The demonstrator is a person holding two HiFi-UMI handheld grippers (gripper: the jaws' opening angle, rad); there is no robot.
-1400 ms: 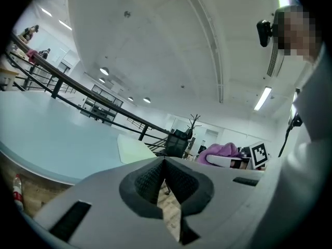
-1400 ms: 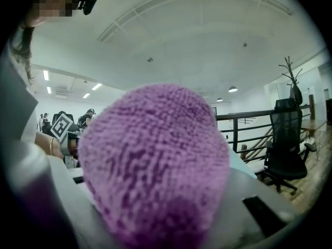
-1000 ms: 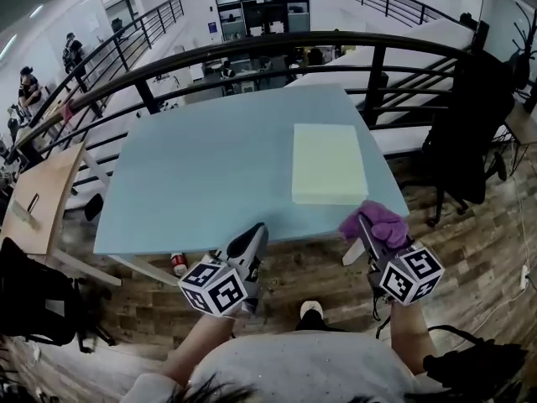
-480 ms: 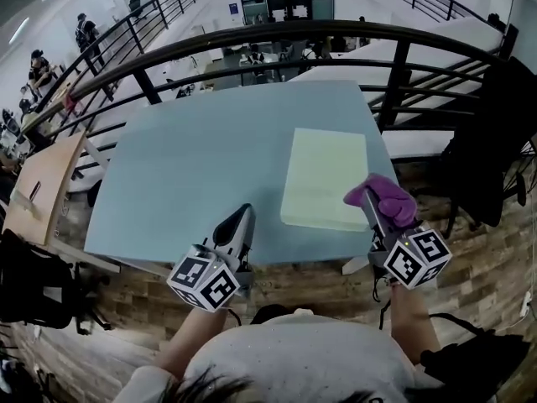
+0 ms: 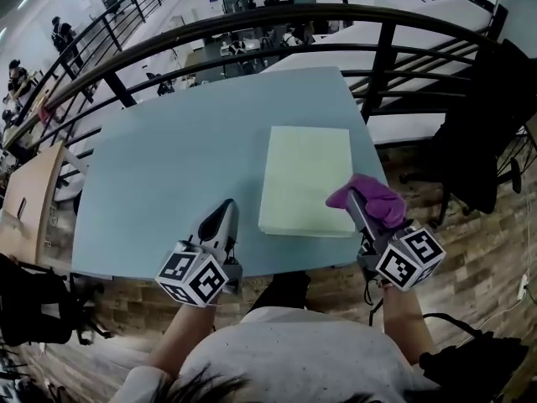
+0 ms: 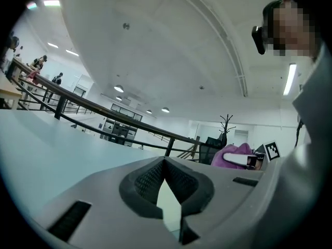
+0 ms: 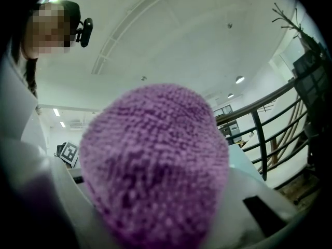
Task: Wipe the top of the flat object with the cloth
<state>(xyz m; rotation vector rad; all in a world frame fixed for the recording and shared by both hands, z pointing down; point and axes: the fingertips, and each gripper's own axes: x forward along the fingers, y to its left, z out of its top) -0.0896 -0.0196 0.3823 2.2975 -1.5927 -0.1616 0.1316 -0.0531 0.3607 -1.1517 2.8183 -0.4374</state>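
Head view | right gripper point(image 5: 356, 209) clamped on purple cloth point(image 5: 374, 198), over near right corner of pale yellow slab point(image 5: 304, 173) by table's point(image 5: 168, 166) right edge | left gripper point(image 5: 221, 217) closed, empty | advised: press flat, overlapping strokes edge to edge.

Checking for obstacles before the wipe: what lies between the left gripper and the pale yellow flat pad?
Nothing: in the head view only bare blue table separates the left gripper from the flat pad.
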